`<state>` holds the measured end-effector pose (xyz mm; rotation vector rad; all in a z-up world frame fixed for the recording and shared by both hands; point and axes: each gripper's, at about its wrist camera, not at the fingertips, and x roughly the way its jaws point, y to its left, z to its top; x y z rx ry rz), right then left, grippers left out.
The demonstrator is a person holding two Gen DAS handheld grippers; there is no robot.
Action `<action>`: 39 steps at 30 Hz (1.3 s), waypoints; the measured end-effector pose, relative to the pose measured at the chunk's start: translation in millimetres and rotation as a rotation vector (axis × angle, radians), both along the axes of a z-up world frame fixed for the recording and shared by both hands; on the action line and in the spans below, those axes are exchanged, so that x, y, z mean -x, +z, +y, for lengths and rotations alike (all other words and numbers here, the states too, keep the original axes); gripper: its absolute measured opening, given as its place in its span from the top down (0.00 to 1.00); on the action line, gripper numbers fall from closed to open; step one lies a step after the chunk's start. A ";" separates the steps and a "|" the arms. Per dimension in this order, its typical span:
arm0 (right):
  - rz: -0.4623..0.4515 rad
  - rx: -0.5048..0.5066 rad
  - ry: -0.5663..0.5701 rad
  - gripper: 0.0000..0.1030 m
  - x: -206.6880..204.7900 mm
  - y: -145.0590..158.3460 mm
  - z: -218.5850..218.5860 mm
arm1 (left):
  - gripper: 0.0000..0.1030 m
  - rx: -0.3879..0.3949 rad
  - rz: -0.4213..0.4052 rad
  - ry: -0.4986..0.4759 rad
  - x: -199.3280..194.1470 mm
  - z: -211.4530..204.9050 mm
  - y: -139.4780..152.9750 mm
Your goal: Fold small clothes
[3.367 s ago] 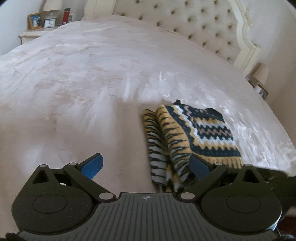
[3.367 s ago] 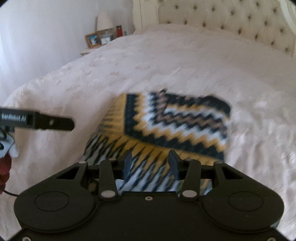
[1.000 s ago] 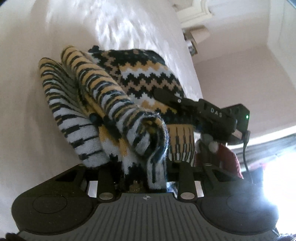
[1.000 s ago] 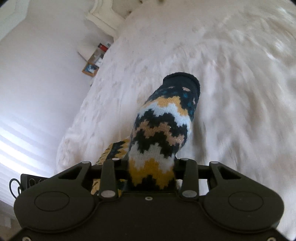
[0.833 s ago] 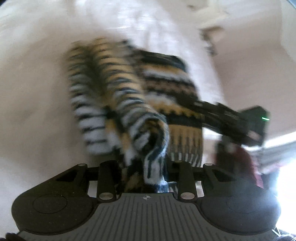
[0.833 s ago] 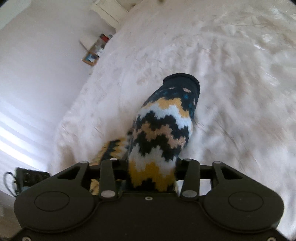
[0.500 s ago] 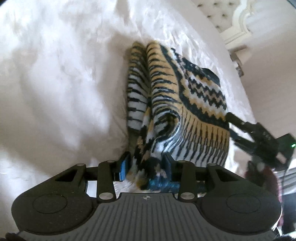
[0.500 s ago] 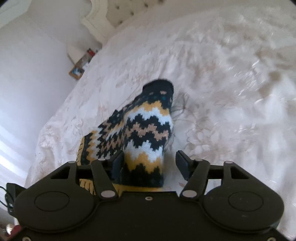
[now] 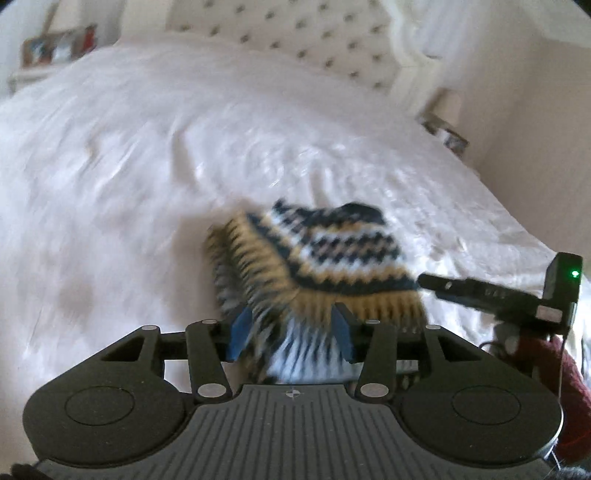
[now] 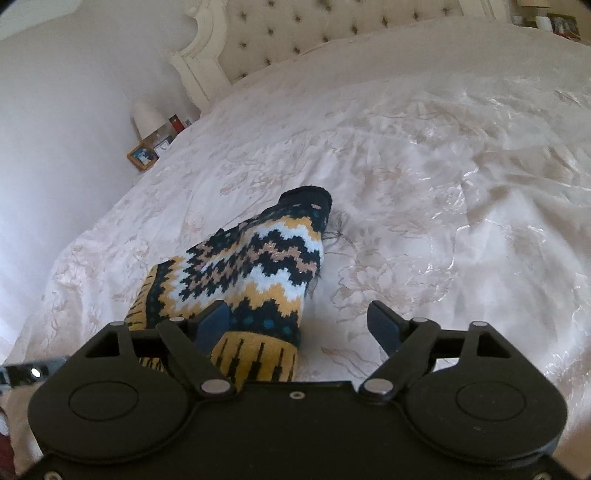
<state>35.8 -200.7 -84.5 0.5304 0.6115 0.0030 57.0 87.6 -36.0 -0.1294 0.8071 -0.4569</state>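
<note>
A small knitted sweater (image 9: pixel 325 258) with yellow, white and dark zigzag stripes lies folded on the white bedspread (image 9: pixel 147 166). My left gripper (image 9: pixel 291 334) is open, its blue pads on either side of the sweater's near striped edge. In the right wrist view the same sweater (image 10: pixel 255 266) lies flat on the bed. My right gripper (image 10: pixel 299 325) is wide open with the sweater's yellow hem between its fingers, close to the left finger. The right gripper's body (image 9: pixel 498 291) shows at the right of the left wrist view.
A tufted cream headboard (image 10: pixel 332 33) stands at the far end of the bed. A nightstand with a lamp (image 10: pixel 147 114) and a picture frame (image 10: pixel 142 157) is at the left side. The bedspread spreads wide around the sweater.
Both grippers held the sweater lifted a second ago. They have lowered it onto the bed and opened, and the sweater now lies flat. The left view is still blurred by motion.
</note>
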 end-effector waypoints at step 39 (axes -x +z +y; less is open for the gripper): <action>0.088 0.230 0.020 0.01 -76.6 -27.9 5.1 | 0.56 -0.148 -0.028 0.021 -35.3 -31.8 -64.7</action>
